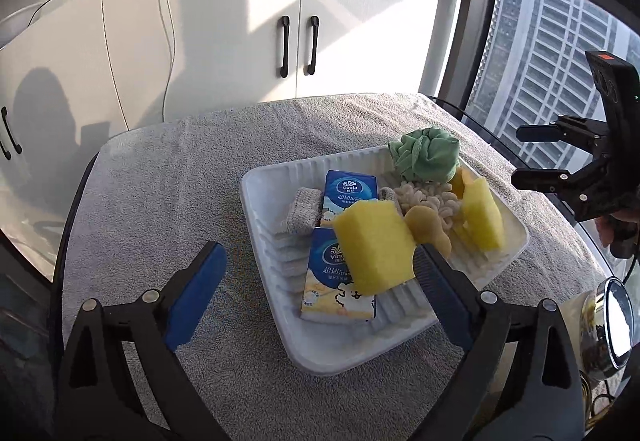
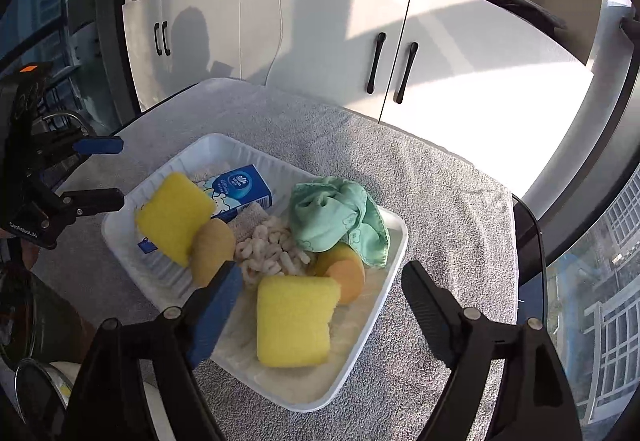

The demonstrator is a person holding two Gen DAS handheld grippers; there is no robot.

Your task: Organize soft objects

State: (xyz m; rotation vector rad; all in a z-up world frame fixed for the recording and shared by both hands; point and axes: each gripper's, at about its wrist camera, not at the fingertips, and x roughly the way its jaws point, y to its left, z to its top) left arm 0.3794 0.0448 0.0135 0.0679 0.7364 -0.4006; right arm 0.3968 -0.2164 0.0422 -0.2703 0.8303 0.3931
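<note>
A white tray [image 1: 320, 361] [image 2: 304, 405] on a grey towel holds the soft items. In it lie two blue tissue packs [image 1: 350, 197] [image 1: 328, 293], two yellow sponges [image 1: 372, 245] [image 1: 482, 219], a crumpled green cloth [image 1: 426, 157] [image 2: 340, 219], a beige chenille pad [image 2: 268, 253], a grey knit cloth [image 1: 302, 211], a tan sponge [image 2: 212, 249] and an orange sponge [image 2: 344, 273]. My left gripper [image 1: 320, 249] [image 2: 114, 172] hovers open over the tray's near left side and grips nothing. My right gripper [image 2: 323, 269] [image 1: 528, 155] is open above the near yellow sponge [image 2: 294, 321], holding nothing.
The grey towel [image 1: 168, 201] covers a dark glass table whose edge [image 2: 528, 241] shows at the right. White cabinets [image 1: 240, 41] stand behind it, and a window [image 1: 552, 41] is at the side. A shiny round object [image 1: 612, 325] sits at the table's near corner.
</note>
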